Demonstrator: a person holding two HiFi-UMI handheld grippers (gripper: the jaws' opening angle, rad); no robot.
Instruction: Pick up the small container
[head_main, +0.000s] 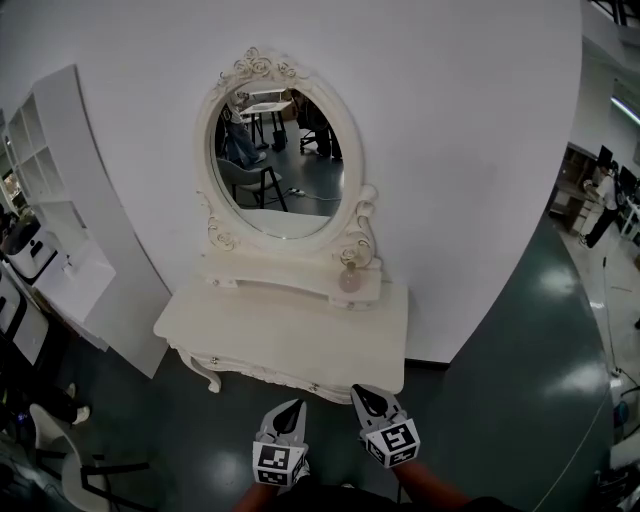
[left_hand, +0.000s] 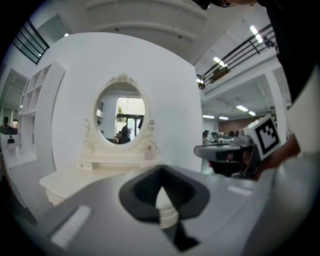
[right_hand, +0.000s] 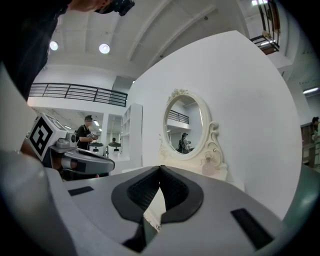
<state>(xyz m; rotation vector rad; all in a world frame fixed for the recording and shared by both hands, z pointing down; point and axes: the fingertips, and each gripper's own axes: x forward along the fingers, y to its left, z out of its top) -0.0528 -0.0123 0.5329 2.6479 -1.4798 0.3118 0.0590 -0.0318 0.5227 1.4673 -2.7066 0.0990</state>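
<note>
Before the vanity (head_main: 300, 325), left gripper (head_main: 295, 406), right gripper (head_main: 363, 393) — jaws closed, empty, small container (head_main: 350, 278) on shelf (head_main: 270, 276).

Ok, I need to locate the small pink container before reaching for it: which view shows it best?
The head view: the small pink container stands whole and sharp on the raised shelf, lower right of the mirror. The right gripper view shows it side-on, small; the left gripper view only a blurred pinkish spot.

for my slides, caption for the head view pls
Left gripper and right gripper, both shut, face a dressing table holding the small container
</note>
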